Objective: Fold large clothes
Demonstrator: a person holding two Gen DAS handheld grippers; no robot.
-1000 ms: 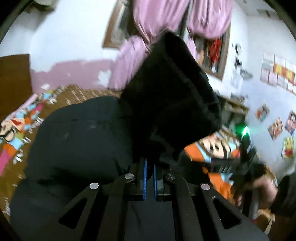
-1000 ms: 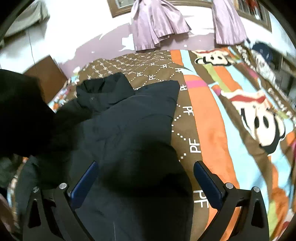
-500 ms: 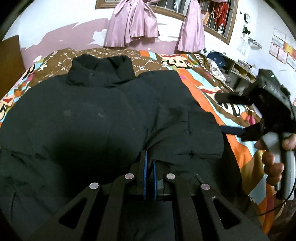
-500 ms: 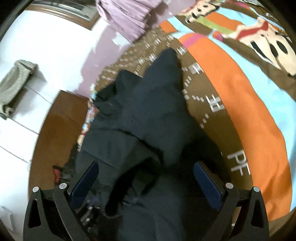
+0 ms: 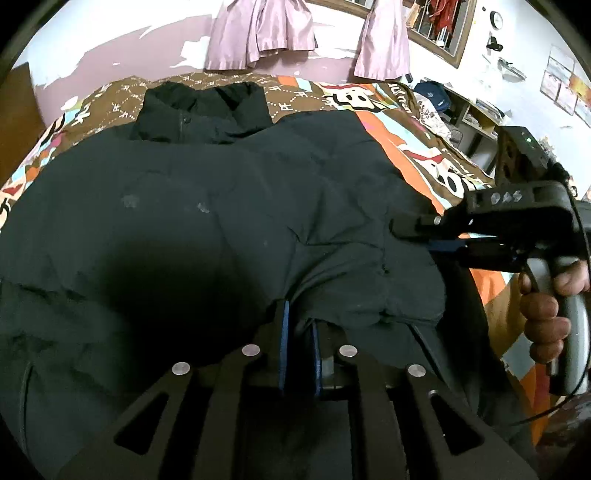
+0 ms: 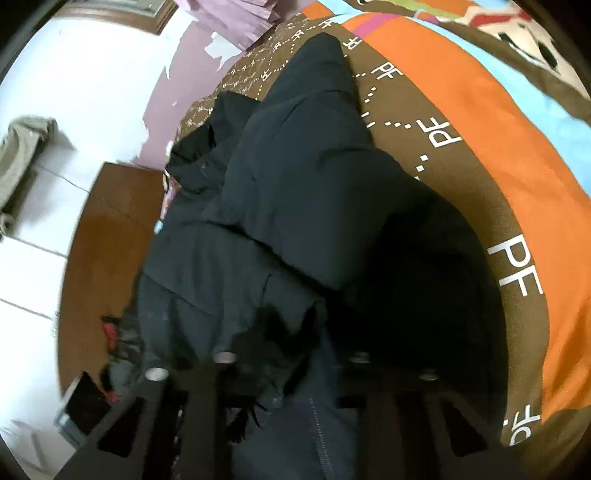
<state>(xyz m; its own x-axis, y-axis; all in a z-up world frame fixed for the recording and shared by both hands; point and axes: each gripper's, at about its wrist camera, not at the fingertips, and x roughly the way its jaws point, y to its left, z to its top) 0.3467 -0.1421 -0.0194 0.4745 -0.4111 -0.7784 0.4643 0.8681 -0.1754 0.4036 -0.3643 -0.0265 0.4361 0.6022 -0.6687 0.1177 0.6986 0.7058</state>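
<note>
A large black padded jacket (image 5: 207, 206) lies spread on the bed, its collar (image 5: 201, 110) at the far end. One sleeve is folded across the front, and its cuff (image 5: 373, 306) reaches my left gripper (image 5: 297, 328). That gripper's blue pads (image 5: 283, 332) stand close together with the cuff's edge between them. Held by a hand (image 5: 543, 317), my right gripper (image 5: 412, 234) is narrow at the jacket's right edge. In the right wrist view the jacket (image 6: 303, 192) covers the right gripper (image 6: 295, 354), whose fingers are drawn in with dark cloth between them.
The bed wears a brown, orange and blue cartoon bedspread (image 5: 402, 122), also broad to the right in the right wrist view (image 6: 491, 122). Pink curtains (image 5: 258, 33) hang on the far wall. Shelves (image 5: 469, 114) stand right of the bed. A wooden board (image 6: 99, 236) and clutter (image 6: 88, 402) lie left.
My left gripper brought the raised sleeve down and laid it across the jacket's front. My right gripper swung in to the jacket's right edge and went from wide open to shut.
</note>
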